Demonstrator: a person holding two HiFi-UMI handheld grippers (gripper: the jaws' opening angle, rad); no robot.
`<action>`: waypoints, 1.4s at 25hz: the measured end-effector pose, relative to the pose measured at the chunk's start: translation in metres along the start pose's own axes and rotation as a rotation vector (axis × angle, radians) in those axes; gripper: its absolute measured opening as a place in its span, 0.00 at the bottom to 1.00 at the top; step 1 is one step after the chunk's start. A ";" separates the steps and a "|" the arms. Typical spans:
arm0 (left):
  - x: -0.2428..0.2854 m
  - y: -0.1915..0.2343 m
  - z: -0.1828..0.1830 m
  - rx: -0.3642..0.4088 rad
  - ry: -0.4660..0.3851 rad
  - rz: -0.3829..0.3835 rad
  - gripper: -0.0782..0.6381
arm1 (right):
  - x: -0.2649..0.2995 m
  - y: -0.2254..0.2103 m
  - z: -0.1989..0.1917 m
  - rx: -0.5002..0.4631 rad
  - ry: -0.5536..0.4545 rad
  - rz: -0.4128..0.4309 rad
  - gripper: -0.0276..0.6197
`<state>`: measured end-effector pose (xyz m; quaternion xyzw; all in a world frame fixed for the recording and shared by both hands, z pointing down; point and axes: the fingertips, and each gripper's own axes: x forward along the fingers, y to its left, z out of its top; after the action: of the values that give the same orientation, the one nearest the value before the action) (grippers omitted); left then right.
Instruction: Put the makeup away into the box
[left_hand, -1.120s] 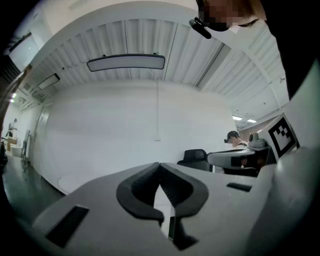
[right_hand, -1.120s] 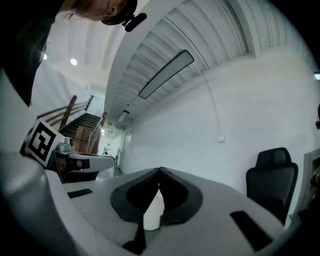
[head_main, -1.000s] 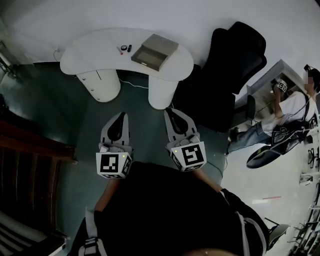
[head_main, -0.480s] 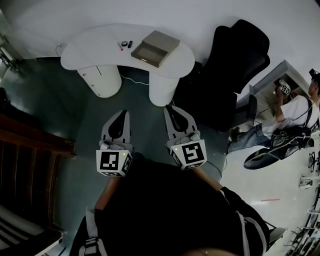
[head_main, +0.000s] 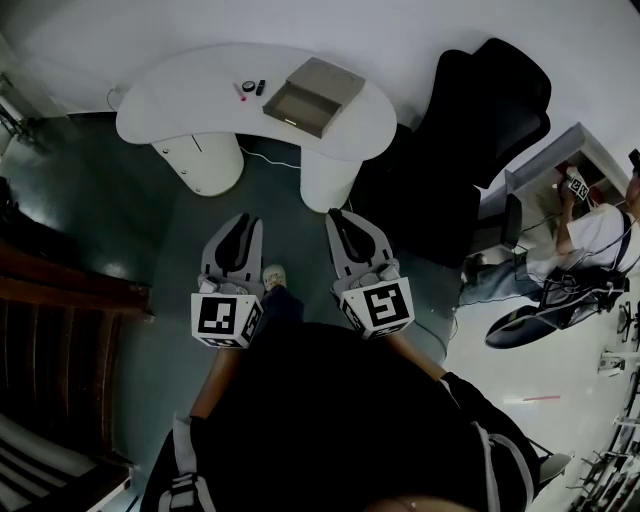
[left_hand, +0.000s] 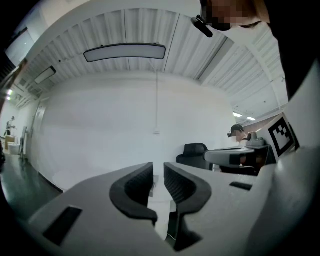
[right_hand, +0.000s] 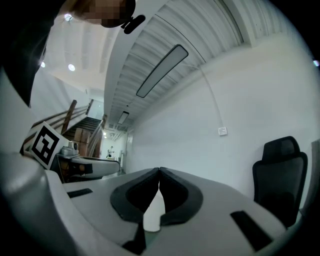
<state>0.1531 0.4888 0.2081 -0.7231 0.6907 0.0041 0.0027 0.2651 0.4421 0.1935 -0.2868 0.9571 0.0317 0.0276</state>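
Note:
Far ahead in the head view, an open grey box (head_main: 312, 95) lies on a white curved table (head_main: 180, 95). Just left of the box sit a small round compact (head_main: 247, 87) and a short dark tube (head_main: 260, 87). Both grippers are held level over the floor, well short of the table. My left gripper (head_main: 243, 222) (left_hand: 158, 172) has its jaws opening, with a narrow gap and nothing between them. The right gripper (head_main: 336, 216) (right_hand: 159, 171) is shut with its tips touching and holds nothing.
A black office chair (head_main: 480, 130) stands right of the table, near the wall. A seated person (head_main: 590, 235) is by a desk at the far right. Dark wooden stairs (head_main: 50, 330) run along the left. My shoe (head_main: 273, 275) shows on the dark floor between the grippers.
Both grippers have moved a little toward the table. A shoe has stepped into view between them. The left jaws have parted slightly.

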 end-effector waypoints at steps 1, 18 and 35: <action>0.008 0.007 -0.002 -0.004 0.006 -0.002 0.20 | 0.009 -0.002 -0.003 0.000 0.004 0.000 0.08; 0.157 0.141 -0.026 -0.030 0.064 -0.068 0.29 | 0.193 -0.051 -0.034 0.011 0.075 -0.048 0.08; 0.224 0.195 -0.049 -0.073 0.094 -0.158 0.29 | 0.270 -0.069 -0.065 0.039 0.170 -0.130 0.08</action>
<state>-0.0309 0.2551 0.2553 -0.7743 0.6303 -0.0049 -0.0560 0.0753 0.2322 0.2356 -0.3495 0.9357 -0.0134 -0.0462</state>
